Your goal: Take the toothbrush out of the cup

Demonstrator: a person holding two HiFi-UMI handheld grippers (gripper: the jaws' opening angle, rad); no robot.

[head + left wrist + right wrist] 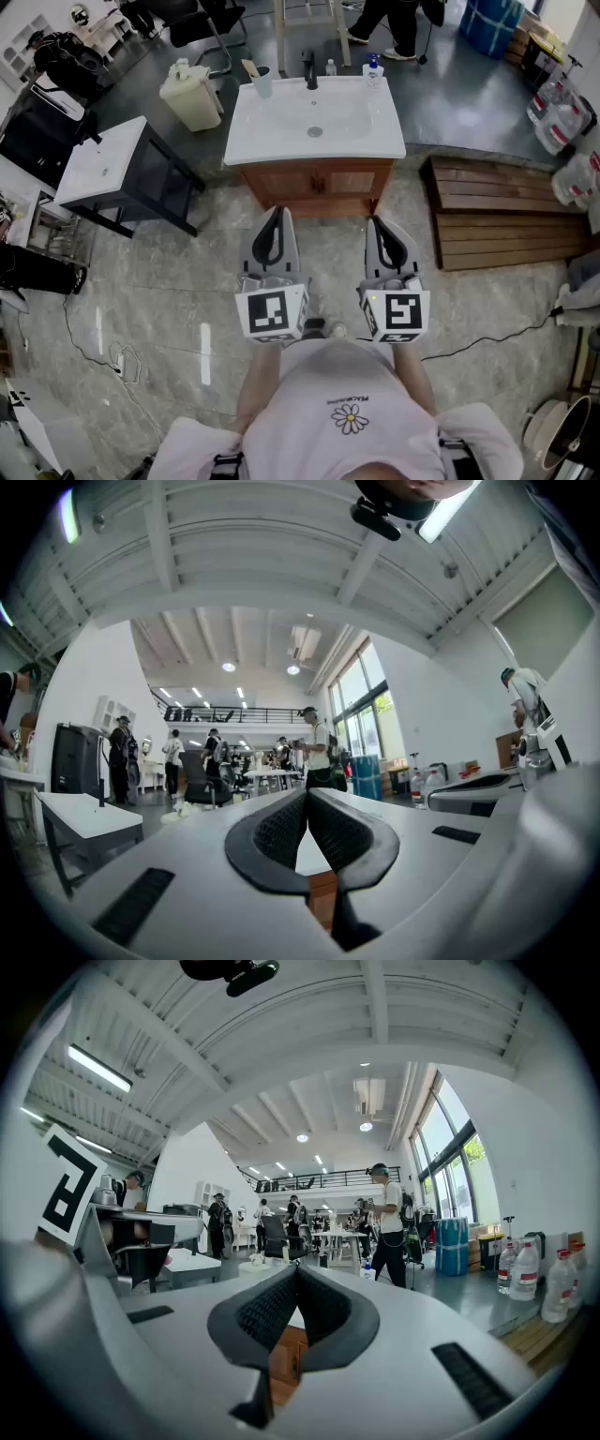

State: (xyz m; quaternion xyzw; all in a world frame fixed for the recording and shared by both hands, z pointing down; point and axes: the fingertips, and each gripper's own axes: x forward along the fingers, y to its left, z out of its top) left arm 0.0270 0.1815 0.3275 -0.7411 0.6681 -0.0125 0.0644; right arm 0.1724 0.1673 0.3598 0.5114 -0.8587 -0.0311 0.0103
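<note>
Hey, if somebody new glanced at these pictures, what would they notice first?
The white sink on its wooden cabinet sits top centre of the head view, with a cup holding a toothbrush at its back left corner. Below it, the left gripper and right gripper are held side by side, level, pointing at the cabinet, both with jaws together and nothing between them.

Bright, even indoor light throughout.

Head view: sharp. Pale glare streaks on the polished floor (pixel 204 352) at 8 o'clock. Edges bowed.

Both gripper views: strong fisheye, black vignette round the rim. In the right gripper view a tube lamp (pixel 98 1068) glows at 10 o'clock and the windows (pixel 450 1171) are washed out at 3 o'clock. The near fingers (pixel 267 1312) are soft, the hall beyond crisper.
</note>
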